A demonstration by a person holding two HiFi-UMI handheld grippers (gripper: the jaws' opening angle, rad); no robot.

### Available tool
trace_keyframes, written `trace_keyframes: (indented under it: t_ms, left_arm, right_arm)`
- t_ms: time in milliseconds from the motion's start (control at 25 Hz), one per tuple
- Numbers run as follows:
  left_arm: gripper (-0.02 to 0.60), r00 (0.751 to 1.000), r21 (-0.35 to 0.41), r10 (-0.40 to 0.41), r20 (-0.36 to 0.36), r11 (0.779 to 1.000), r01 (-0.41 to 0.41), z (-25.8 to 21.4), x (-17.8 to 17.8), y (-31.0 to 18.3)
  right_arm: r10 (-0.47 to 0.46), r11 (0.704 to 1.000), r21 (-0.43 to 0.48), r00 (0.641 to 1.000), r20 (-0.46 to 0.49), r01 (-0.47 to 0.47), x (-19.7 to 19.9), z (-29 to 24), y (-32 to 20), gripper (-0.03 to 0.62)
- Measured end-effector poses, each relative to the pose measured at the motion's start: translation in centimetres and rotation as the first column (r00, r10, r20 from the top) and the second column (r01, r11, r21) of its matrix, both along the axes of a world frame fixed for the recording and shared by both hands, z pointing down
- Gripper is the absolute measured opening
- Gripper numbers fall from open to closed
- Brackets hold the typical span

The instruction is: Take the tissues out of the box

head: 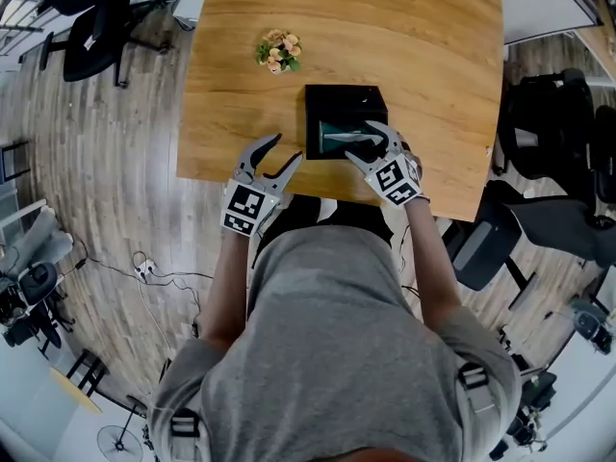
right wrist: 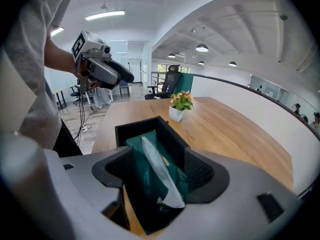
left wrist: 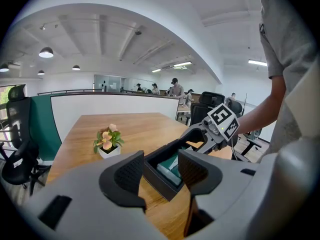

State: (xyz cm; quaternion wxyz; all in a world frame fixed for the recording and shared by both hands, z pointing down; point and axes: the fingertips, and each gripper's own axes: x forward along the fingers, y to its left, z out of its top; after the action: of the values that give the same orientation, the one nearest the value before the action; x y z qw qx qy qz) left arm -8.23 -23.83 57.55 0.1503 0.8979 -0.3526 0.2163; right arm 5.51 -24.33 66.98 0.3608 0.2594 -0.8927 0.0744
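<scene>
Both grippers hover at the worktop's near edge. The right gripper is over the black box, jaws spread either side of the white tissue poking from the green pack inside, not pinching it. The left gripper, jaws spread and empty, hangs just left of the box.

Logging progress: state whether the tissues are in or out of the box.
In: the green tissue pack lies inside the black box.
</scene>
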Motion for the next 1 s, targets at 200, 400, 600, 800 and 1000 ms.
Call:
trace_keyframes:
  t_ms: [200,400,600,800,1000]
  left_arm:
    - [0.229,1.000,-0.013,-0.019,-0.002,1.000,0.019,0.6,0.0,-0.4]
    - [0.227,0.999,-0.030,-0.045,-0.001,0.999,0.045,1.1,-0.5,-0.5]
    - [0.227,0.998,-0.035,-0.060,0.000,0.998,0.060,1.2,-0.9,-0.6]
    - [0.222,0.997,-0.039,-0.071,0.002,0.997,0.071,1.5,-1.5,-0.9]
    - [0.222,0.997,-0.040,-0.074,0.011,0.996,0.075,1.6,-1.8,-1.1]
  right_arm:
    - [-0.051,0.998,-0.030,0.999,-0.008,0.051,-0.8,0.9,-0.4,0.325]
    - [-0.170,0.985,-0.023,0.982,-0.082,0.168,-1.7,1.9,-0.2,0.324]
    - [-0.252,0.968,-0.029,0.958,-0.134,0.250,-2.5,2.8,-0.2,0.306]
    - [-0.324,0.946,-0.041,0.929,-0.177,0.322,-3.0,3.7,0.0,0.268]
    - [-0.342,0.940,-0.072,0.925,-0.168,0.334,-3.1,4.1,0.5,0.210]
